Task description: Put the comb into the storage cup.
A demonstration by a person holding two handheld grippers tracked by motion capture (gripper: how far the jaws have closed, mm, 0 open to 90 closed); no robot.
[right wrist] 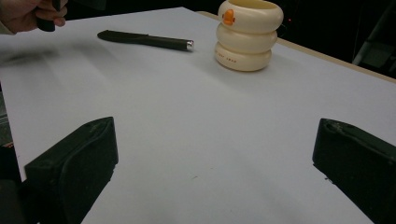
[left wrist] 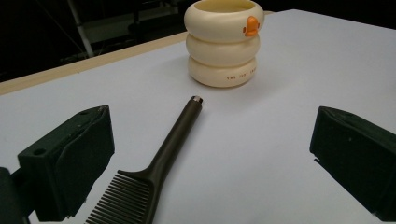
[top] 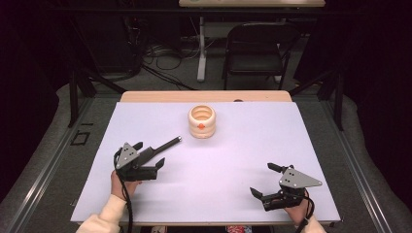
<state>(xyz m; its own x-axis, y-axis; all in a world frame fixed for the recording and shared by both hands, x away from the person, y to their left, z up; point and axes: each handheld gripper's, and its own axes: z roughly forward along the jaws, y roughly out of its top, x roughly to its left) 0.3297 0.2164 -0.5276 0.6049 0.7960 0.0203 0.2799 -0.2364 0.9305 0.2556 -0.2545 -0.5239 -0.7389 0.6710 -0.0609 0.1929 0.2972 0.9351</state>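
A cream cup (top: 201, 122) shaped like stacked rings, with a small orange duck mark, stands upright at the back middle of the white table (top: 233, 160). A dark comb (top: 163, 145) lies flat in front of it, handle tip toward the cup. My left gripper (top: 149, 156) is open right at the comb's toothed end; in the left gripper view the comb (left wrist: 163, 161) lies between the jaws, nearer the left one, with the cup (left wrist: 224, 42) beyond. My right gripper (top: 263, 179) is open over bare table at the front right; its view shows the cup (right wrist: 247, 35) and comb (right wrist: 144, 40) far off.
A wooden strip (top: 204, 96) borders the table's far edge. Beyond it stand a black folding chair (top: 257, 48), a desk leg (top: 201, 48) and floor cables (top: 160, 58). Metal rails run along both sides of the table.
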